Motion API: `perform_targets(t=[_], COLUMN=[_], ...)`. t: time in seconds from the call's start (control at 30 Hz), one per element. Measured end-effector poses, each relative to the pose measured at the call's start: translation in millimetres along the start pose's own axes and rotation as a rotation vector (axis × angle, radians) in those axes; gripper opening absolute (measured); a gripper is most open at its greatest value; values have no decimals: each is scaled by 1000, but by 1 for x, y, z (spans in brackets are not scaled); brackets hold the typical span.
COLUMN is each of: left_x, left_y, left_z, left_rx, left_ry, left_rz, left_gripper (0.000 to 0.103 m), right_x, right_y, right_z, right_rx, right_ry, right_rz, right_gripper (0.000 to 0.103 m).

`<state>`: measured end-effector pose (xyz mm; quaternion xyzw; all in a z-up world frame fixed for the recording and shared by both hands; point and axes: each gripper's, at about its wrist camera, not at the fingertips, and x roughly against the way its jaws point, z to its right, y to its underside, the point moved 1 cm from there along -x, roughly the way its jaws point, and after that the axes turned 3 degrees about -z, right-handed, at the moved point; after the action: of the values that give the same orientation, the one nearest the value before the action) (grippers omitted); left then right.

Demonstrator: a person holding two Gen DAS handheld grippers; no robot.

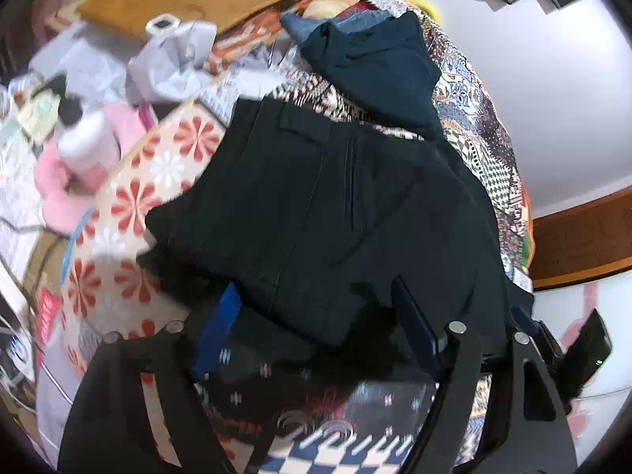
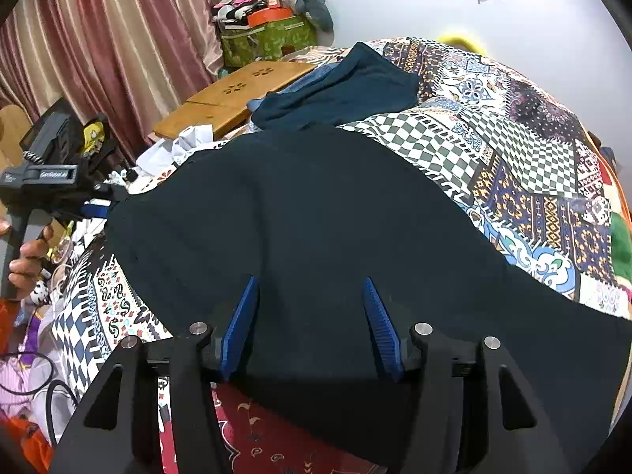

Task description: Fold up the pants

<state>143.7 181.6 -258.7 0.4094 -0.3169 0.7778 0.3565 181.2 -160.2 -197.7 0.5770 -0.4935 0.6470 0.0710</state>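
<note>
Black pants [image 1: 316, 213] lie spread on a patterned bedspread; the waist end with a pocket flap shows in the left wrist view, and a broad flat part [image 2: 300, 213] fills the right wrist view. My left gripper [image 1: 316, 312] is open, its blue fingers [image 1: 217, 328] straddling the near edge of the pants. My right gripper [image 2: 310, 316] is open just above the cloth, holding nothing. The left gripper's body and the hand holding it show at the left edge of the right wrist view [image 2: 43, 181].
A dark blue folded garment [image 1: 375, 59] lies beyond the pants on the patchwork bedspread [image 2: 533, 166]. A wooden lap table [image 2: 233, 94], crumpled white paper [image 1: 173, 59], a pink item [image 1: 79, 166] and clutter sit to the left. Curtains [image 2: 98, 39] hang behind.
</note>
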Motion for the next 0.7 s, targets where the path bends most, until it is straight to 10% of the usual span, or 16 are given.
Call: perform_targets(t=[0.3,0.5,0.7], left_x=[2,39,13], left_y=[4,14,28], left_z=[30,25,5], left_rx=[-187,-201,-172], left_ry=[-249,-259,-249], left_rz=[127,248,176], left_gripper=[11,10,10], right_x=[3,6,6], right_y=[6,9,11], right_z=[2,7,10], right_rx=[-32,-55,-85], right_ry=[-6,0,7], right_rz=[17,24,20], right_gripper=[54,54,58])
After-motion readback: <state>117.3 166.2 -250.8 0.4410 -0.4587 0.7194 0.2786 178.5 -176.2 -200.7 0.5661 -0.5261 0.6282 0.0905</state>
